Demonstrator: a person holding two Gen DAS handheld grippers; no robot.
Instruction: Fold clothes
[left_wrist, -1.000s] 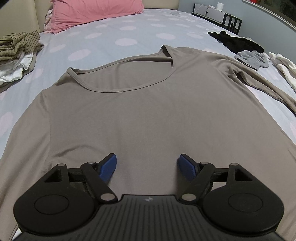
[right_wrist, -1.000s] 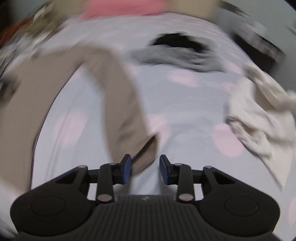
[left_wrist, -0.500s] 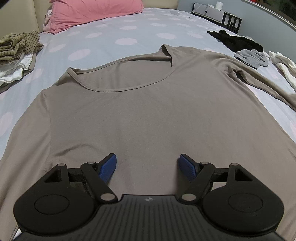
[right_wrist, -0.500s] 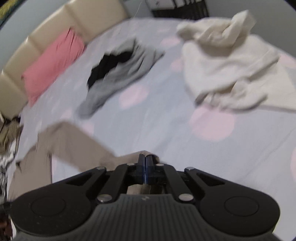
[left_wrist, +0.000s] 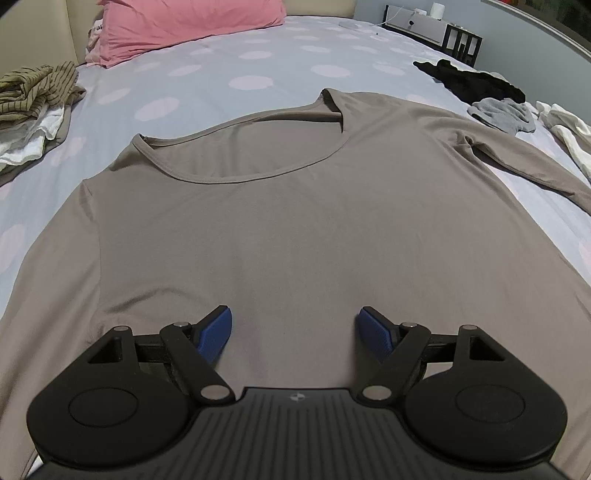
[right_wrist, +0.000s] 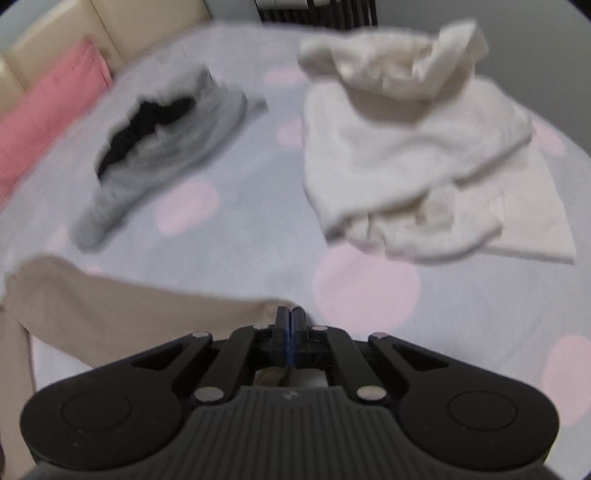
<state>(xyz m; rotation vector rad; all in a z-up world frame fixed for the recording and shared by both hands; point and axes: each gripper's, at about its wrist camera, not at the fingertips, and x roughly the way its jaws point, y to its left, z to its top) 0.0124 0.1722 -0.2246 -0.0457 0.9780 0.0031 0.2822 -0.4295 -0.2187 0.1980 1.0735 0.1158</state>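
A taupe long-sleeved top (left_wrist: 295, 221) lies spread flat, neckline away, on a polka-dot bedsheet (left_wrist: 221, 55), the left gripper (left_wrist: 294, 328) hovering wide over its lower body. The right gripper (right_wrist: 289, 317) pinches the sleeve end (right_wrist: 147, 310), apparently for a sleeve fold, which would call for carrying the cuff across the body.

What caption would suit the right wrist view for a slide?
Right gripper shut on the taupe sleeve's cuff, with a cream garment beyond.

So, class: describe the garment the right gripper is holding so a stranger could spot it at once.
Start at the polka-dot bedsheet. Spread flat across it lies a taupe long-sleeved top; the right gripper pinches its sleeve end. Unlike the crumpled neighbours, it is smooth with a wide scoop neck.
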